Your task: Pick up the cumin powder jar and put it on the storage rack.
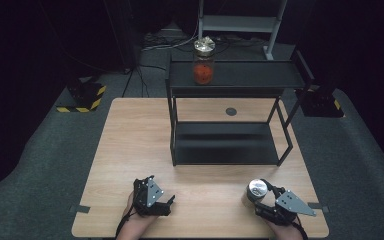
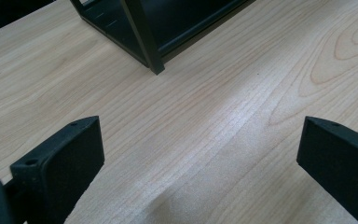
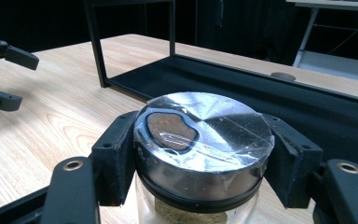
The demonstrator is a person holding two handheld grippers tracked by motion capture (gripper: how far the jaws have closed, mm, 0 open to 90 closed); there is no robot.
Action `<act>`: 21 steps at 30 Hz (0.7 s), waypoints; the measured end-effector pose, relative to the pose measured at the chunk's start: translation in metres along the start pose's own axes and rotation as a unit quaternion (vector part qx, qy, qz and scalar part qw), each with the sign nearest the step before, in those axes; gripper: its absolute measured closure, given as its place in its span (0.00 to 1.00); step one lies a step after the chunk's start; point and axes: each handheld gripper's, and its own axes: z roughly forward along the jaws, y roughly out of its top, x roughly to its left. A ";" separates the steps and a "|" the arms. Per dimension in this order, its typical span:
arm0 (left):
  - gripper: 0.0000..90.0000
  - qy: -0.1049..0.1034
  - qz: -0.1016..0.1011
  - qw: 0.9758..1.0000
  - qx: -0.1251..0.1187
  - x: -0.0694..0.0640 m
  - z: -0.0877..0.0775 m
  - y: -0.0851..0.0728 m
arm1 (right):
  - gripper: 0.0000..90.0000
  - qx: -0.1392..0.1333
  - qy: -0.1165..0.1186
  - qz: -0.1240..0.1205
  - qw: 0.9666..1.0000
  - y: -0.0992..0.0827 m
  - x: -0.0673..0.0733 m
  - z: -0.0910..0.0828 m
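The right claw [image 3: 200, 154] is seen clamped on the silver lid of a glass jar [image 3: 203, 140] with a sandy filling, one black jaw pressed to each side of the lid; the jar stands upright on the wooden worktop [image 1: 130, 150], near its front right edge, just in front of the black shelf rack [image 1: 230, 145]. The left claw [image 2: 200, 154] is held wide, with nothing but bare wood between its jaws, low over the worktop's front left part. A second jar [image 1: 203, 62], with red contents, is noted on the rack's top shelf, well apart from both claws.
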 end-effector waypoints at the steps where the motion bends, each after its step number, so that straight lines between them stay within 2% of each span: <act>1: 0.01 0.000 0.000 1.000 0.000 0.000 0.000 0.000 | 0.38 0.000 0.000 0.000 1.000 0.000 0.000 0.000; 14: 0.01 0.000 0.000 1.000 0.001 0.000 0.000 0.000 | 0.38 -0.001 -0.006 0.004 1.000 0.000 0.003 0.001; 21: 0.01 -0.001 0.002 1.000 0.000 0.000 -0.001 0.000 | 0.38 0.001 -0.005 0.008 1.000 0.008 0.003 0.002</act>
